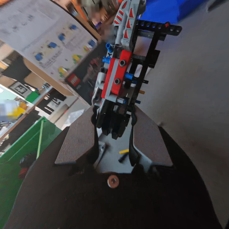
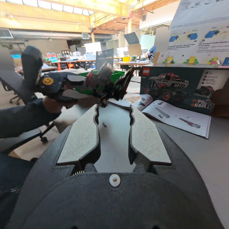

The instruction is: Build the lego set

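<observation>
left gripper (image 1: 114, 116) jaws clamping lego model (image 1: 119, 74)

The left gripper (image 1: 114, 116) is clamped on the lego model (image 1: 119, 74), held up off the table by a dark-sleeved hand (image 2: 53, 105), while the right gripper (image 2: 114, 111) hovers level with its fingers apart, gripping nothing.

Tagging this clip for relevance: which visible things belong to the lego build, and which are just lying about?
Part of the job:
- half-built model, clamped in the left gripper
- right gripper, jaws apart and empty
- open instruction booklet
- lego box
- loose yellow piece and black pin
- green bin

Lying about:
- printed sheet above the box
- office chair
</observation>
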{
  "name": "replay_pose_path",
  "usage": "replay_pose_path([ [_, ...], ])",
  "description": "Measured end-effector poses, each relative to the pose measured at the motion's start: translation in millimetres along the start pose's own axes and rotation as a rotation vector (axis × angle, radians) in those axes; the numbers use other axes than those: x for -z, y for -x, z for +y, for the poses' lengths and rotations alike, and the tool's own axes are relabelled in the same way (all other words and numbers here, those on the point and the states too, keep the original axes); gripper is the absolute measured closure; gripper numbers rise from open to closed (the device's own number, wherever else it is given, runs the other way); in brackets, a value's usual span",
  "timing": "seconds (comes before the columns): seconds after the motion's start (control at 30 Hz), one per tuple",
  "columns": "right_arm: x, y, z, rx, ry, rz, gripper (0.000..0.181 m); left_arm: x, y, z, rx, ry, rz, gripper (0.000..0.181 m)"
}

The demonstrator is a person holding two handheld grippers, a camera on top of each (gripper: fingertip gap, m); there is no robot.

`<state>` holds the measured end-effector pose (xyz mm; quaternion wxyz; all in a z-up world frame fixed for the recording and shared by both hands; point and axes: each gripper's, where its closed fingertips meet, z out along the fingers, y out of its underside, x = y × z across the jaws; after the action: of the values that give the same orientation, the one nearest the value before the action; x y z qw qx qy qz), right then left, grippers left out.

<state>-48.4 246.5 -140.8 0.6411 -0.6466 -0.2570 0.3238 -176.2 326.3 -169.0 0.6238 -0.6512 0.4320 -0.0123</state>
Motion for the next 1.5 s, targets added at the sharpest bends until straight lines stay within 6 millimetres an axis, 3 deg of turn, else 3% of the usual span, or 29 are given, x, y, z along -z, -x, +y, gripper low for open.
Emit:
replay_pose_path([
  [0.07, -4.7, 30.9, -12.5, -0.020, -0.024, -0.083, 0.138, 16.0, 22.2, -46.6, 0.027, -0.242, -0.132, 0.127],
  [0.13, -17.2, 59.1, -24.9, -0.004, -0.030, -0.180, 0.136, 32.5, 25.1, -81.4, -0.043, -0.443, -0.198, 0.128],
  [0.27, -41.3, 81.9, -62.9, -0.018, -0.112, -0.288, 0.137, 37.7, 19.2, -99.0, -0.076, -0.552, -0.224, 0.128],
  [0.33, -49.9, 73.4, -77.2, -0.047, -0.164, -0.251, 0.140, 40.3, 23.1, -99.1, -0.047, -0.576, -0.247, 0.128],
  [0.43, -60.3, 62.2, -81.1, -0.045, -0.199, -0.203, 0.141, 45.7, 25.8, -98.3, 0.033, -0.639, -0.206, 0.127],
  [0.57, -65.1, 79.4, -83.2, 0.071, -0.231, -0.298, 0.138, 42.5, 20.9, -95.2, 0.104, -0.668, -0.113, 0.127],
  [0.63, -67.3, 74.5, -86.4, 0.130, -0.263, -0.244, 0.143, 39.9, 18.3, -93.3, 0.113, -0.671, -0.106, 0.127],
  [0.7, -67.2, 71.5, -86.8, 0.170, -0.290, -0.225, 0.158, 39.6, 16.7, -93.0, 0.129, -0.676, -0.095, 0.128],
  [0.77, -64.6, 72.6, -84.3, 0.195, -0.292, -0.254, 0.161, 40.1, 16.7, -92.3, 0.129, -0.674, -0.099, 0.128],
  [1.2, -56.8, 83.1, -76.1, 0.433, -0.249, -0.331, 0.161, 31.2, 0.3, -88.7, 0.135, -0.659, -0.032, 0.127],
  [1.4, -56.1, 78.5, -70.8, 0.385, -0.261, -0.405, 0.161, 25.5, -5.6, -84.5, 0.139, -0.659, 0.018, 0.126],
  [1.5, -57.2, 71.7, -71.9, 0.334, -0.286, -0.400, 0.161, 27.9, 2.4, -84.4, 0.067, -0.642, -0.070, 0.126],
])
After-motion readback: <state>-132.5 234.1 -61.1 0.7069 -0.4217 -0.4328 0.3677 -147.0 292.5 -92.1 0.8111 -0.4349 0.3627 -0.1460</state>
